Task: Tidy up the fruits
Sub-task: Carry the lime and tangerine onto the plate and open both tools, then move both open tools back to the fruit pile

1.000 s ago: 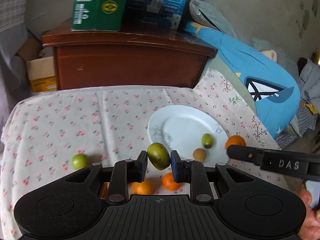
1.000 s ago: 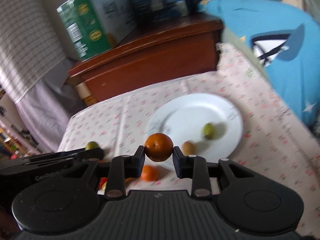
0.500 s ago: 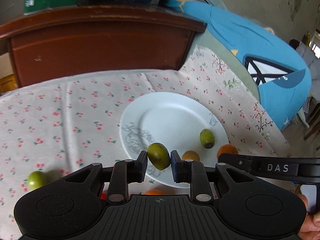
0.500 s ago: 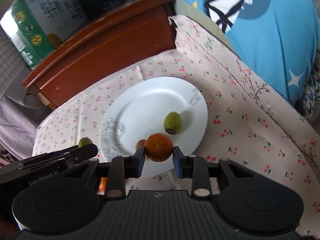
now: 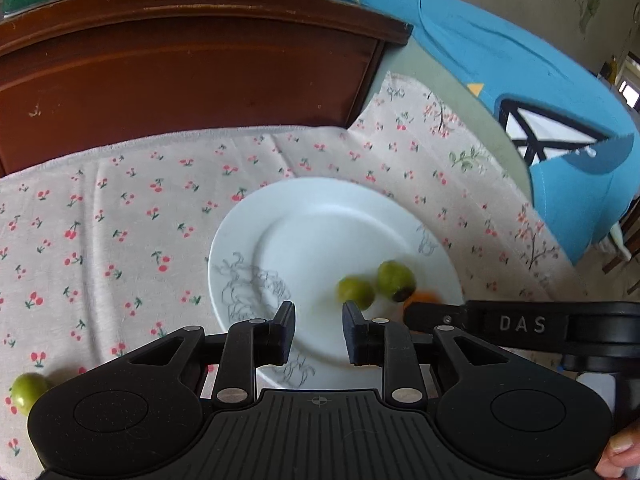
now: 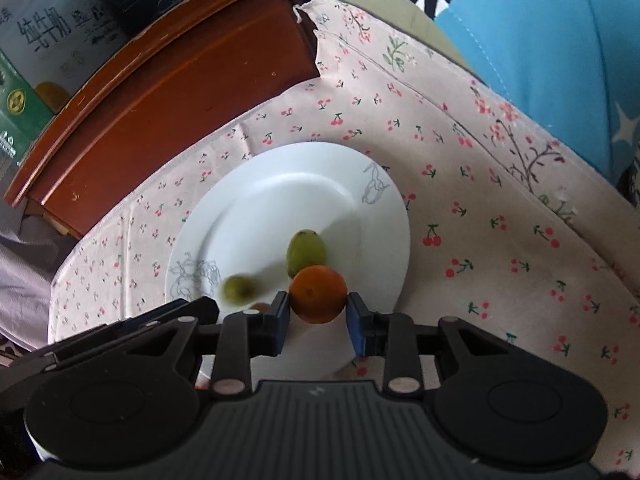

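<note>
Since half a second ago, the green fruit [image 5: 355, 292] has left my left hand-held gripper [image 5: 319, 330], whose jaws now stand apart with nothing between them. It lies blurred on the white plate [image 5: 320, 216], just beside another green fruit [image 5: 395, 280]. My right hand-held gripper [image 6: 319, 320] holds the orange [image 6: 318, 294] above the plate's near edge.

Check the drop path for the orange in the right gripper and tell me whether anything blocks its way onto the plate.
The right gripper holds the orange over the near part of the white plate. A green fruit lies just beyond it; another, blurred, sits left. Bare plate shows underneath, so nothing visible blocks the drop.
</note>
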The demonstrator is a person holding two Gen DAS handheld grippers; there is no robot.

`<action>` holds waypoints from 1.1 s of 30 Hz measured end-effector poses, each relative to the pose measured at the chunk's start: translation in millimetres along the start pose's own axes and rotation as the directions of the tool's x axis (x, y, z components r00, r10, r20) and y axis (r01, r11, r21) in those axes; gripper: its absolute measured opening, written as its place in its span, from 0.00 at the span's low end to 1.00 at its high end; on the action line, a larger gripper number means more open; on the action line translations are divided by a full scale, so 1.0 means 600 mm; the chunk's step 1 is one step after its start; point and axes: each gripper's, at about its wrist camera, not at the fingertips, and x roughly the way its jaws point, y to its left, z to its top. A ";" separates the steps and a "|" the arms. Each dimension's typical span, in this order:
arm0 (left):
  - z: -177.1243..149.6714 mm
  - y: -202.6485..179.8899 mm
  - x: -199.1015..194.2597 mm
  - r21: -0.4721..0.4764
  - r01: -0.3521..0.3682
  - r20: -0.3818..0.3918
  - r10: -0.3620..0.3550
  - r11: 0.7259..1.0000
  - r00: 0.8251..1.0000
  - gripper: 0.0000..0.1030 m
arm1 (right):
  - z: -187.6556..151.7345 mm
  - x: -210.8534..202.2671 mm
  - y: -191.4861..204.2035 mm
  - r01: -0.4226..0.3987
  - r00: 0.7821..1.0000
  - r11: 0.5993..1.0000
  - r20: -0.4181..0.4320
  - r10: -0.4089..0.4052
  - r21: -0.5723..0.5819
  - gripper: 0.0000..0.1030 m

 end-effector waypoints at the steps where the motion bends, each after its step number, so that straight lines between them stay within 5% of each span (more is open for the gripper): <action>1: 0.004 0.000 -0.003 -0.006 -0.005 0.005 0.005 1.000 1.000 0.31 | 0.003 0.000 0.000 -0.007 1.000 1.000 0.009 0.007 0.017 0.33; 7: 0.022 0.003 -0.040 -0.030 -0.061 0.065 0.063 0.998 0.996 0.64 | 0.021 -0.013 0.011 -0.063 0.996 0.997 0.069 0.061 0.037 0.33; 19: 0.006 0.021 -0.113 -0.038 -0.126 0.064 0.128 0.991 0.990 0.71 | 0.018 -0.049 0.051 -0.043 0.996 0.998 0.070 0.046 -0.040 0.39; 33: -0.072 0.020 -0.181 -0.016 -0.161 0.055 0.161 0.987 0.985 0.71 | -0.053 -0.085 0.081 -0.077 0.997 0.990 0.010 0.079 -0.117 0.43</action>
